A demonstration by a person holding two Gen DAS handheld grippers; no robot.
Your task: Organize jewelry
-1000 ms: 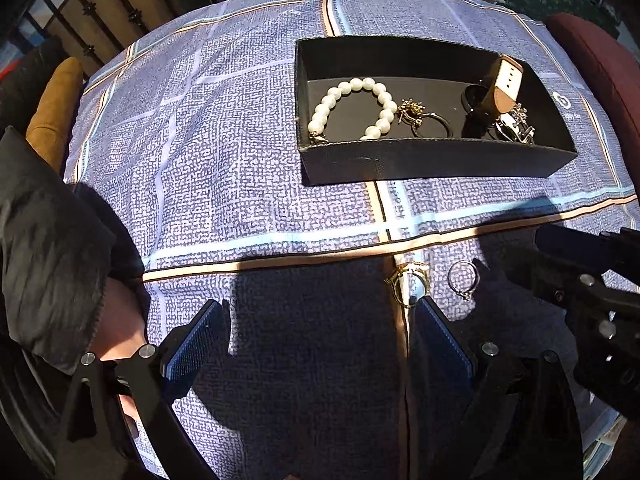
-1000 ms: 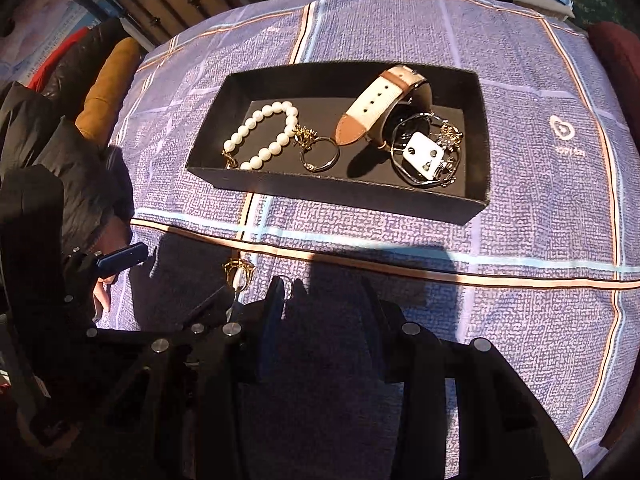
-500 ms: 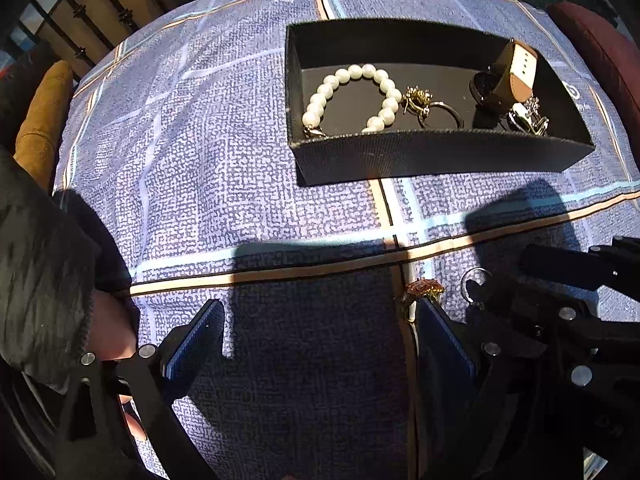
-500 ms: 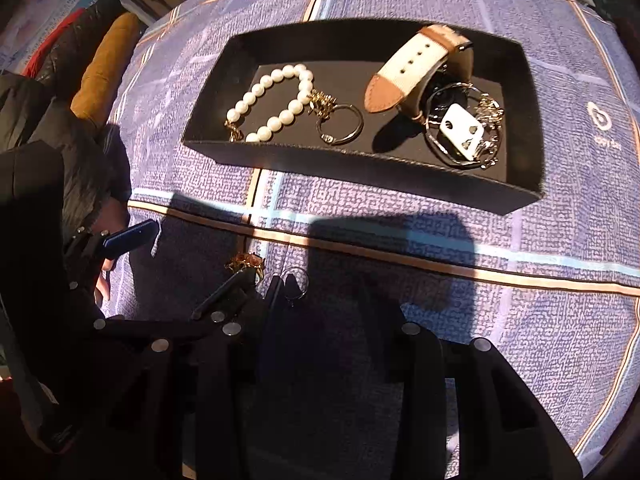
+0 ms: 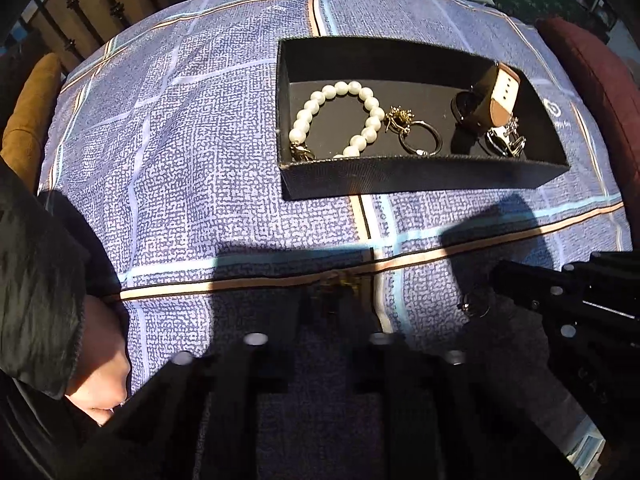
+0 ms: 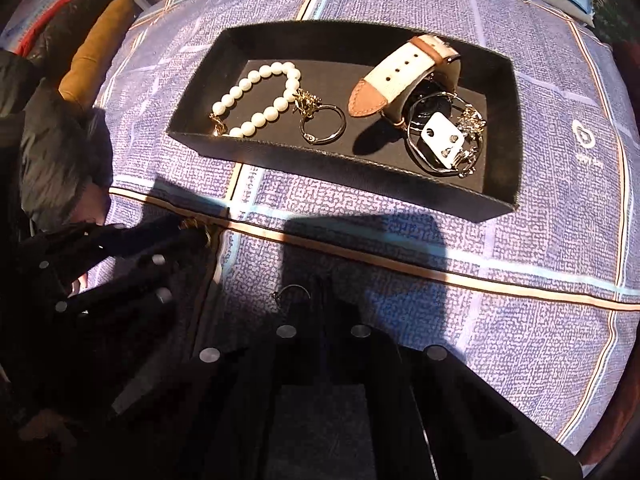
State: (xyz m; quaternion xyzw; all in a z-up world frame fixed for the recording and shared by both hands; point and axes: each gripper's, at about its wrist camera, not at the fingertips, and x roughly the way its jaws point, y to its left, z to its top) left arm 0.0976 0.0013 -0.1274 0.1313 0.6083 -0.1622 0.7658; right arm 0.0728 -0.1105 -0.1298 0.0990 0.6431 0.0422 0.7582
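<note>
The black tray (image 5: 420,178), kept in the upper right of the frame for sorted pieces, is faced while the left gripper (image 5: 336,304) is closing on the gold earring (image 5: 343,280) and the right gripper (image 6: 320,304) is pinched shut on the silver ring (image 6: 294,291) at lower centre, seemingly for carrying.

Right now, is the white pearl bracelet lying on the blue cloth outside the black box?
No, the white pearl bracelet lies inside the black box, beside a dark metal ring.
</note>
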